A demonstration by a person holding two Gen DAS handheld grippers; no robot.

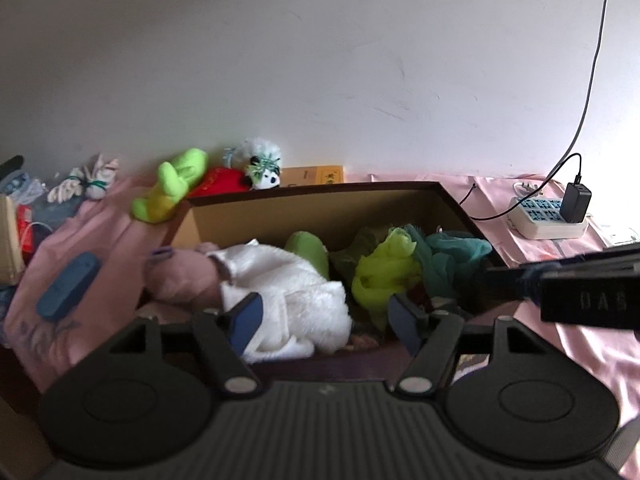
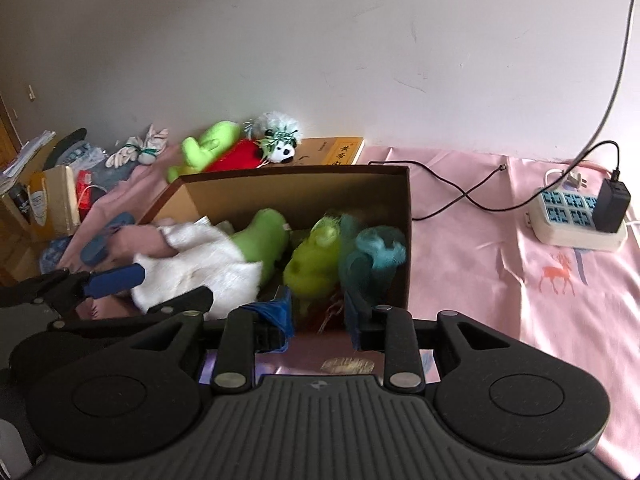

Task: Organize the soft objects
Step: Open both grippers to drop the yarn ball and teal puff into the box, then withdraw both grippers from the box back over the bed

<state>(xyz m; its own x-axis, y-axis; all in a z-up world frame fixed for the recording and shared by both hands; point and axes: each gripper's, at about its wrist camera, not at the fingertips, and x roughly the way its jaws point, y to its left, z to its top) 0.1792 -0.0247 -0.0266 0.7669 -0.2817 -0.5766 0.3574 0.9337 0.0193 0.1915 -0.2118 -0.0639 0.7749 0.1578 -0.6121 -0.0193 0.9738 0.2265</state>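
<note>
An open brown cardboard box [image 1: 320, 212] [image 2: 300, 192] on the pink sheet holds a white fluffy cloth [image 1: 292, 292] [image 2: 200, 260], a pink plush [image 1: 180, 276], a green plush [image 1: 308, 250] [image 2: 262, 236], a lime mesh puff [image 1: 384, 272] [image 2: 312, 268] and a teal mesh puff [image 1: 452, 256] [image 2: 376, 252]. My left gripper [image 1: 324, 320] [image 2: 148, 290] is open at the box's near edge, its left finger against the white cloth. My right gripper [image 2: 318, 316] is open over the near right of the box, just before the blurred puffs. Its body [image 1: 580, 292] shows from the side.
Behind the box lie a lime green plush [image 1: 172, 188] [image 2: 208, 146], a red plush [image 1: 218, 184], a white panda toy [image 1: 264, 166] [image 2: 280, 140], a yellow book [image 2: 340, 150] and a white tied bundle [image 1: 88, 184]. A power strip [image 2: 572, 220] with adapter and cables sits right. Clutter stands left.
</note>
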